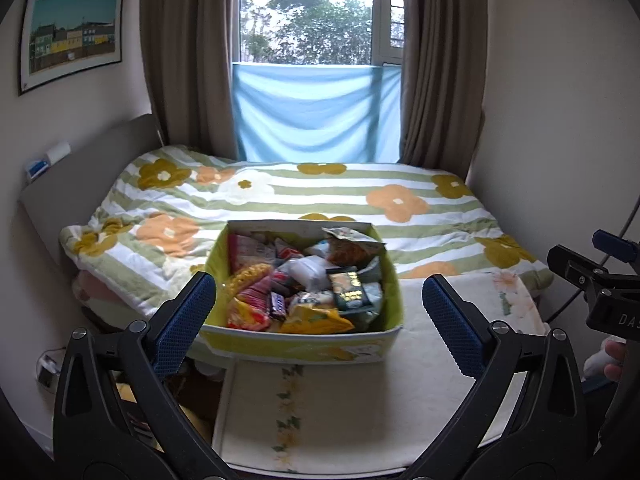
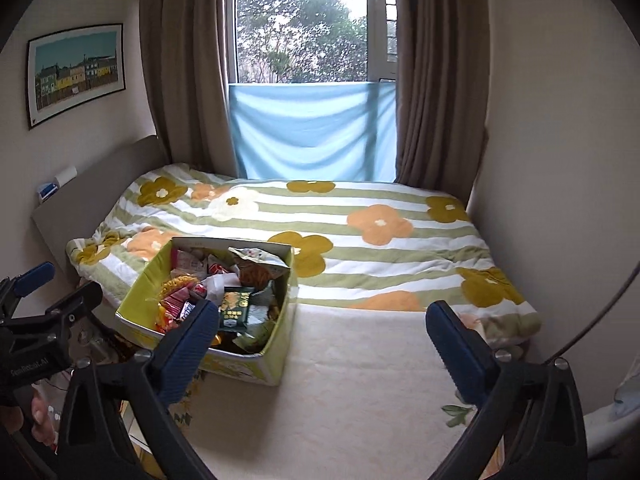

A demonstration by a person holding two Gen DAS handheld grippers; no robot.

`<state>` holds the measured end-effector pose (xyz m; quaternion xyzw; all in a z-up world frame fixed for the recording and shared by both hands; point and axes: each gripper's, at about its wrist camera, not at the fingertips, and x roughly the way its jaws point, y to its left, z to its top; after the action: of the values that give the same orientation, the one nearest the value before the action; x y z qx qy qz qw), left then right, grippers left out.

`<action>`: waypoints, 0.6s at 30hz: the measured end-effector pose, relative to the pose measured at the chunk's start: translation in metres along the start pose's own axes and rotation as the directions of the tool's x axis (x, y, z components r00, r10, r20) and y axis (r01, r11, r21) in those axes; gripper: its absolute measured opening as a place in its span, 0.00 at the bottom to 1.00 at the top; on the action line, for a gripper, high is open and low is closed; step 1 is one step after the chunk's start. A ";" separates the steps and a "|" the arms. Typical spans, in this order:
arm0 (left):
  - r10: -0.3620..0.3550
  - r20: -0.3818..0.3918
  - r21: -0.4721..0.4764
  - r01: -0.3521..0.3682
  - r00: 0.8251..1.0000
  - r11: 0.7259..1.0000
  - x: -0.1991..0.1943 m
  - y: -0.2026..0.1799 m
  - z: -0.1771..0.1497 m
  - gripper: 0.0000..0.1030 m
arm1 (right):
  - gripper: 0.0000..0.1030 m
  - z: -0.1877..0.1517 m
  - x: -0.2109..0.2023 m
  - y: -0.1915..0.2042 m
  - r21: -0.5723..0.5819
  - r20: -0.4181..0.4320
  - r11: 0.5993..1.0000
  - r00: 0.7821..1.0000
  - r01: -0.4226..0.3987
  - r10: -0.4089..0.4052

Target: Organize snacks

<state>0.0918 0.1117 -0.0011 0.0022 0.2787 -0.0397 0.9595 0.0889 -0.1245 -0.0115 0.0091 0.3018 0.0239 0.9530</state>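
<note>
Box (image 1: 296, 344): green-and-yellow, open-topped, on the near part of the bed, resting on a cream blanket (image 1: 360, 400); far edge against the flowered quilt.
Contents: loose snack packets piled to roughly rim height, none sorted.
Dark green packet (image 1: 349, 290): upright-tilted, right of centre in the box; also seen from the right wrist (image 2: 236, 307).
Yellow packet (image 1: 316, 318): flat against the near wall of the box.
Dark candy bar (image 1: 277, 305): just left of the yellow packet, touching it.
Red-and-pink wrappers (image 1: 256, 298): left side of the box, beside a yellow curly snack.
Opened crinkled bag (image 1: 352, 244): at the far right corner, mouth upward, rising above the rim.
Left gripper (image 1: 318, 312): empty, jaws spread wide, framing the box from the near side, not touching it.
Right gripper (image 2: 322, 338): empty, jaws spread wide, aimed at the blanket to the right of the box; left finger overlapping the box in view, contact not determinable.
Quilt (image 1: 320, 196): green-and-white stripes, orange and mustard flowers, covering the far part of the bed.
Headboard (image 1: 80, 184): grey, on the left, small items on its top edge.
Window (image 1: 308, 12): behind the bed, brown curtains at both sides, light blue cloth (image 1: 316, 112) across the lower part.
Framed picture (image 1: 72, 36): on the left wall, coloured houses.
</note>
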 end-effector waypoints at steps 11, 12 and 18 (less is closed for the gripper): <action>-0.023 0.039 0.044 0.021 0.999 0.999 -0.034 -0.023 -0.011 1.00 | 1.00 -0.025 -0.029 -0.020 0.038 0.016 0.998 0.998 0.052 -0.053; -0.029 0.043 0.046 0.027 0.999 0.999 -0.036 -0.021 -0.011 1.00 | 1.00 -0.026 -0.031 -0.019 0.040 0.022 0.997 0.998 0.059 -0.060; -0.034 0.050 0.044 0.031 0.998 0.999 -0.039 -0.016 -0.009 1.00 | 1.00 -0.027 -0.034 -0.013 0.055 0.035 0.996 0.997 0.067 -0.069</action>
<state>0.0526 0.0988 0.0122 0.0174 0.2536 -0.0614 0.9652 0.0462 -0.1394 -0.0139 0.0250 0.2848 -0.0171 0.9581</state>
